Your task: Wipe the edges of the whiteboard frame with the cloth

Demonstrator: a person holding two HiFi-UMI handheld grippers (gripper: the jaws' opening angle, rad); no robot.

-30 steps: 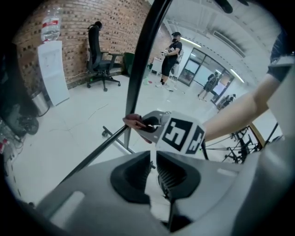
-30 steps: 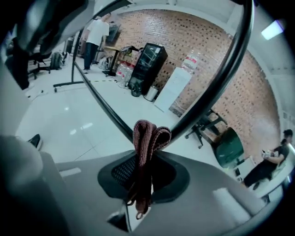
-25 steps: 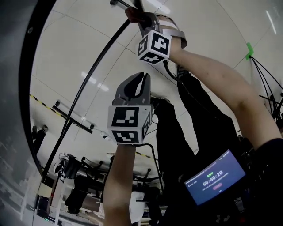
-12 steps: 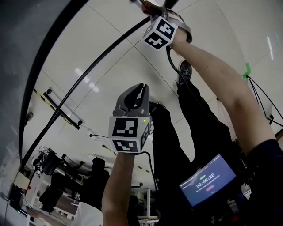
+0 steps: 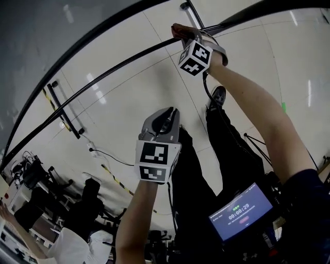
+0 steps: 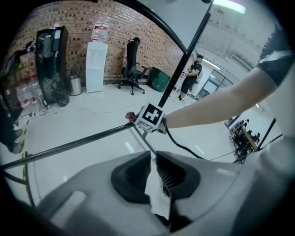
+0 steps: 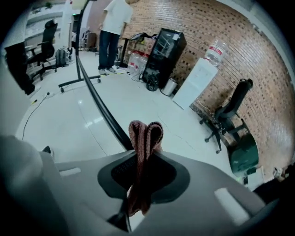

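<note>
Over the last second my right gripper (image 5: pixel 180 31) travelled along the dark whiteboard frame (image 5: pixel 118 67), and the frame swung in the head view from steep to nearly level, so I judged the wiping pass under way, not finished. Its jaws had stayed nearly closed, clamping the folded reddish cloth (image 7: pixel 145 138), whose doubled end stuck out past the pads. The cloth sat at the bar just where a short cross strut (image 5: pixel 190 11) met it; I couldn't tell whether it pressed or merely brushed. My left gripper (image 5: pixel 167 117) hung lower, well apart from the frame, its jaws almost together on a pale slip (image 6: pixel 156 193) I couldn't identify; it took no part in the wiping. Leftward the rail ran on unbroken over bare glossy floor (image 5: pixel 129 118), leaving free room. The strut joint and the gripper's own cable (image 5: pixel 206 90) trailing under my wrist looked the likeliest snags.
</note>
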